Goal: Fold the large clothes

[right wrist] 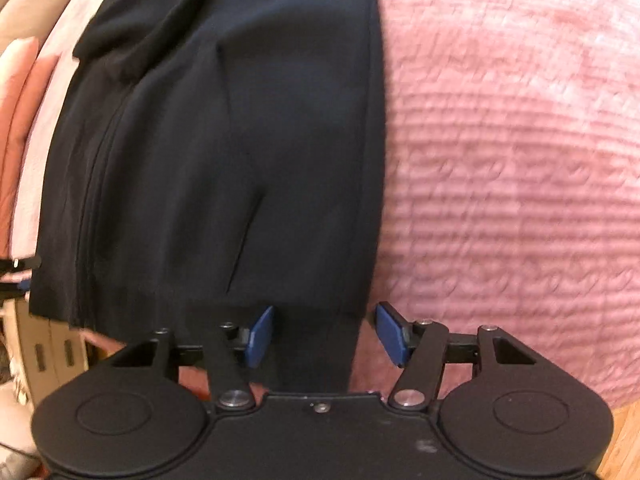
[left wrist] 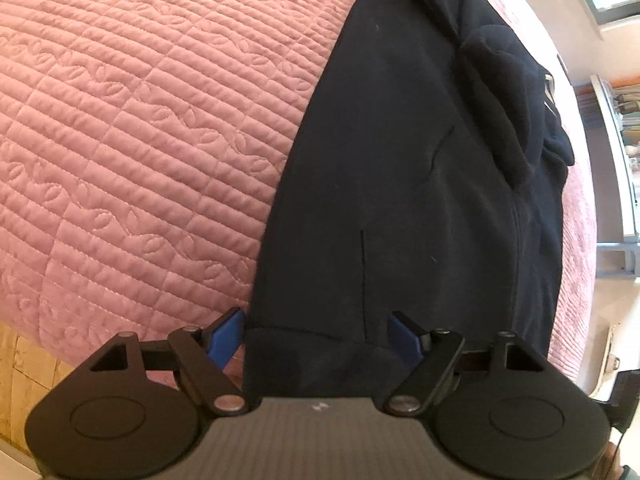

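Navy hoodie (left wrist: 400, 160) on pink bed quilt (left wrist: 120, 120) — left gripper (left wrist: 316, 332) and right gripper (right wrist: 324, 332) both spread, straddling hem — shallow bite risks slipping.

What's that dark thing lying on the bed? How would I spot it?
Look at the pink quilted bedspread covering the bed. On it lies a navy zip-up garment, its hem reaching the near edge, between the open fingers of the left tool and right tool. It is the only dark fabric on the pink.
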A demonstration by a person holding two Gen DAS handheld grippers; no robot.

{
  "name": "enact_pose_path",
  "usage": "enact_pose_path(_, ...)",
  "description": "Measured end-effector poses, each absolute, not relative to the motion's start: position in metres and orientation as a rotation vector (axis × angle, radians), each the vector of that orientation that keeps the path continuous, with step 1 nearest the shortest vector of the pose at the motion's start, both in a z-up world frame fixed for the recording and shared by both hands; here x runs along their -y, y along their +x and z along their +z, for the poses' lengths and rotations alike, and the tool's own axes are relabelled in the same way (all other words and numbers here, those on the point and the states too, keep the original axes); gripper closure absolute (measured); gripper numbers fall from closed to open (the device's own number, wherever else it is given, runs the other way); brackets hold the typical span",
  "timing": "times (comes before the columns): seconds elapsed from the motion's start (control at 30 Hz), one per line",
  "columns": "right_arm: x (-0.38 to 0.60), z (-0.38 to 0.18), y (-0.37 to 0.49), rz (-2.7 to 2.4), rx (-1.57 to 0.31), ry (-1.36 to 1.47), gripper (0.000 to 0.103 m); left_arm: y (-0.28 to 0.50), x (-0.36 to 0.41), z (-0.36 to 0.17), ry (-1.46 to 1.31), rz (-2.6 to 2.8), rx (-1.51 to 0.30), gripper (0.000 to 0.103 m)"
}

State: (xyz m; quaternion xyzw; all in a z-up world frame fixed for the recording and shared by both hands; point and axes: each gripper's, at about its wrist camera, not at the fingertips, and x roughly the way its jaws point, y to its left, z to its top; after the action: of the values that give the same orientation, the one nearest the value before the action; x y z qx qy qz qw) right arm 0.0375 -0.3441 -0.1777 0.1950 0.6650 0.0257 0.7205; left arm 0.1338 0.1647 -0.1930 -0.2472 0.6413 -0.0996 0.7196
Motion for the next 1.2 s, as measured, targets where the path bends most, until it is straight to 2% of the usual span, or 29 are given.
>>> enact_pose_path(0.03, 0.341, -0.179, 0.036, 0.080, -1.476, 0.428, 0.053, 0.131, -0.164, -0.194, -0.543, -0.229, -1.419, 0.033)
enact_pose_path(0.07, 0.339, -0.179, 0.035, 0.100, -1.484, 0.427, 0.061, 0.130, -0.162, -0.194, -0.530, -0.231, -1.423, 0.036)
enact_pose_path(0.1, 0.338, -0.181, 0.035, 0.110, -1.488, 0.439, 0.074, 0.126, -0.159, -0.193, -0.503, -0.229, -1.426, 0.047)
enact_pose_path(0.13, 0.340, -0.181, 0.035, 0.110, -1.484, 0.462, 0.084, 0.124, -0.155, -0.191, -0.454, -0.227, -1.427, 0.064)
enact_pose_path(0.17, 0.341, -0.180, 0.034, 0.113, -1.477, 0.481, 0.086, 0.122, -0.154, -0.191, -0.419, -0.221, -1.429, 0.074)
enact_pose_path(0.2, 0.343, -0.179, 0.033, 0.115, -1.472, 0.491, 0.088, 0.118, -0.154, -0.190, -0.423, -0.218, -1.430, 0.088)
enact_pose_path(0.23, 0.345, -0.177, 0.033, 0.116, -1.467, 0.510, 0.091, 0.117, -0.156, -0.189, -0.465, -0.221, -1.424, 0.092)
enact_pose_path(0.3, 0.352, -0.173, 0.034, 0.122, -1.452, 0.551, 0.094, 0.114, -0.159, -0.183, -0.490, -0.231, -1.398, 0.094)
enact_pose_path(0.53, 0.382, -0.111, 0.077, 0.131, -1.271, 0.648, 0.096, 0.150, -0.156, -0.111, -0.616, -0.342, -1.156, 0.095)
enact_pose_path(0.67, 0.393, -0.074, 0.142, 0.136, -1.119, 0.599, 0.096, 0.215, -0.146, -0.076, -0.585, -0.407, -0.991, 0.095)
enact_pose_path(0.8, 0.416, -0.069, 0.222, 0.094, -0.979, 0.551, 0.096, 0.303, -0.133, -0.069, -0.572, -0.454, -0.882, 0.094)
enact_pose_path(0.87, 0.422, -0.079, 0.259, 0.031, -0.925, 0.540, 0.095, 0.342, -0.130, -0.073, -0.582, -0.432, -0.852, 0.088)
enact_pose_path(0.9, 0.430, -0.084, 0.272, -0.002, -0.911, 0.555, 0.090, 0.359, -0.130, -0.078, -0.600, -0.405, -0.856, 0.077)
enact_pose_path(0.93, 0.433, -0.092, 0.283, -0.031, -0.912, 0.561, 0.076, 0.375, -0.131, -0.082, -0.614, -0.392, -0.862, 0.066)
enact_pose_path(1.0, 0.435, -0.096, 0.300, -0.076, -0.895, 0.561, 0.065, 0.393, -0.132, -0.087, -0.591, -0.358, -0.858, 0.057)
enact_pose_path(1.03, 0.436, -0.095, 0.305, -0.084, -0.882, 0.550, 0.062, 0.398, -0.132, -0.088, -0.567, -0.358, -0.864, 0.054)
enact_pose_path(1.1, 0.431, -0.095, 0.304, -0.107, -0.899, 0.500, 0.055, 0.406, -0.128, -0.094, -0.474, -0.383, -0.899, 0.053)
enact_pose_path(1.2, 0.421, -0.100, 0.303, -0.134, -0.939, 0.395, 0.053, 0.417, -0.121, -0.099, -0.314, -0.415, -0.943, 0.053)
